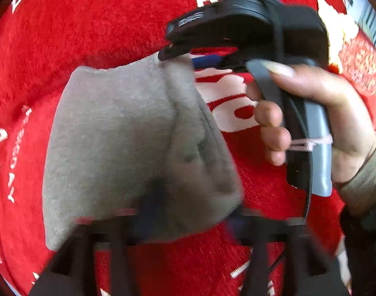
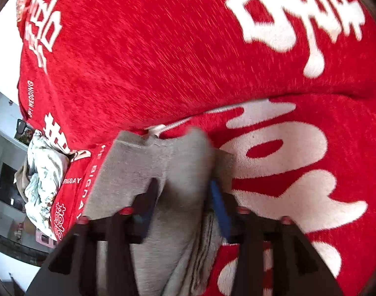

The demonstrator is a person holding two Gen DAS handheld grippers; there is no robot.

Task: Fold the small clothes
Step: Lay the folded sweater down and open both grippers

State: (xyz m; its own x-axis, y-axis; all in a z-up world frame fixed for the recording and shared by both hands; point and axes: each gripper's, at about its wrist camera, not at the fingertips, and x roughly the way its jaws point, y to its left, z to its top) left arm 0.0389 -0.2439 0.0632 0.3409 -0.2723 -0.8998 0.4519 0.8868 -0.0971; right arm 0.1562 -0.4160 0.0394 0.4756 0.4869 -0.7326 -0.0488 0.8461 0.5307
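Evidently mid-fold — both the left gripper [image 1: 188, 222] and right gripper [image 2: 183, 204] stand parted around the grey garment [image 1: 128, 133], pads seemingly off it — next smooth it flat on the red blanket [image 1: 89, 24].

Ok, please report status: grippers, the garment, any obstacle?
Left gripper and right gripper open, grey garment between both pairs of jaws. Garment over red blanket. Pale crumpled cloth apart, at blanket's edge.

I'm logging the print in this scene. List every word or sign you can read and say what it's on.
"WEDDING", small white print, red blanket edge, right wrist view, at.
"BIGDAY", white, same blanket's lower border.
Large white double-happiness signs, woven into the blanket.
Small white lettering along the blanket's left edge, left wrist view: too blurred to read.
Marking on the right gripper's black body: too blurred.
Grey garment: no text.
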